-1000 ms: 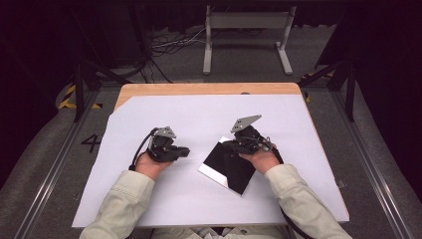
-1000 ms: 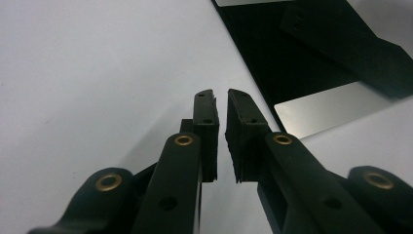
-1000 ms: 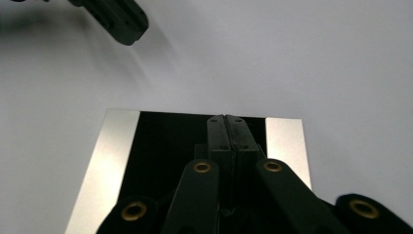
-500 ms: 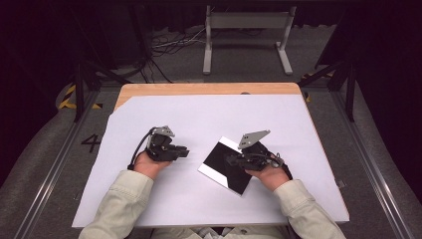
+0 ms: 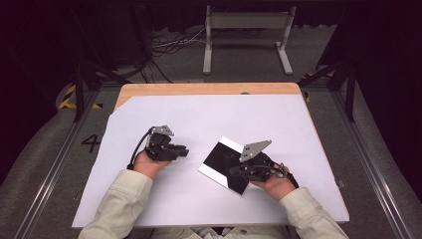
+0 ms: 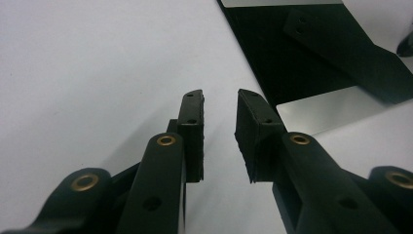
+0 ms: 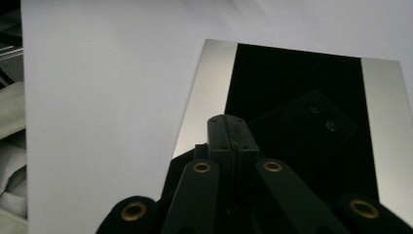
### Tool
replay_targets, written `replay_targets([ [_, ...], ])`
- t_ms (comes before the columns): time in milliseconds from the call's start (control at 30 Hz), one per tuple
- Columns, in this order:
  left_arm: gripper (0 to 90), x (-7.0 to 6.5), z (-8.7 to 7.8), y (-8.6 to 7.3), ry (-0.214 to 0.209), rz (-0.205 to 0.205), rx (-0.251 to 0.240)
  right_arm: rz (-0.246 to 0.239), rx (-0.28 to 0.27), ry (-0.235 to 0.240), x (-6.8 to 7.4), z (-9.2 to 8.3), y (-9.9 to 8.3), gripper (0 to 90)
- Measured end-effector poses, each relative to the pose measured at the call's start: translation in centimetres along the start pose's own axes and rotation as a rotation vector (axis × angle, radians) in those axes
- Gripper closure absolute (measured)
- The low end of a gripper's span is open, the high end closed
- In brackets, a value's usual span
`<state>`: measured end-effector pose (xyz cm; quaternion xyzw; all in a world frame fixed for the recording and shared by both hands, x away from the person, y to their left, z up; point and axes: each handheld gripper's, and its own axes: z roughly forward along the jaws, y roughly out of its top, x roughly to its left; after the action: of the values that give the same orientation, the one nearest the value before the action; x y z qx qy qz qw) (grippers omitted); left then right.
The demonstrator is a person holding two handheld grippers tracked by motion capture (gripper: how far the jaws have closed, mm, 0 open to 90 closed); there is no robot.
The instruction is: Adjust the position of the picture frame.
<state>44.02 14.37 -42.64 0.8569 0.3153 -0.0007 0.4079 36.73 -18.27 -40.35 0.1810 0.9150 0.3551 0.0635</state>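
Ahead of you a white sheet point(image 5: 199, 119) covers the wooden tabletop point(image 5: 199, 89), beyond it a grey metal stand point(image 5: 246, 40) and loose cables point(image 5: 169, 45) sit on the floor, with yellow-black tape point(image 5: 67, 97) at left.

Both forearms, in pale sleeves, enter from the bottom edge of the high view. Left tool point(image 5: 182, 150) is held low and roughly level, pointing toward the right tool; its jaws have just been opening and stand apart, nothing between them. Right tool point(image 5: 233, 173) points toward the left one, jaws pressed together, grey plate uppermost.
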Motion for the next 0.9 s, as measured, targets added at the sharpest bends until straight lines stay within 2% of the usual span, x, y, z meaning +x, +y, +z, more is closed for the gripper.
replay_targets([
  [133, 72.8, -0.1, 0.1, 0.0, -0.003, -0.002, 0.002, -0.028, 0.016, 0.015, 0.9, 0.1, -0.2, 90.0],
  [500, 72.7, -0.1, 0.1, 0.1, -0.005, -0.002, 0.003, -0.056, 0.068, 0.083, 2.6, 0.3, -0.8, 90.0],
  [900, 72.5, -0.1, 0.2, 0.2, -0.015, -0.001, 0.007, -0.047, 0.139, 0.104, 3.2, 0.7, -1.7, 90.0],
])
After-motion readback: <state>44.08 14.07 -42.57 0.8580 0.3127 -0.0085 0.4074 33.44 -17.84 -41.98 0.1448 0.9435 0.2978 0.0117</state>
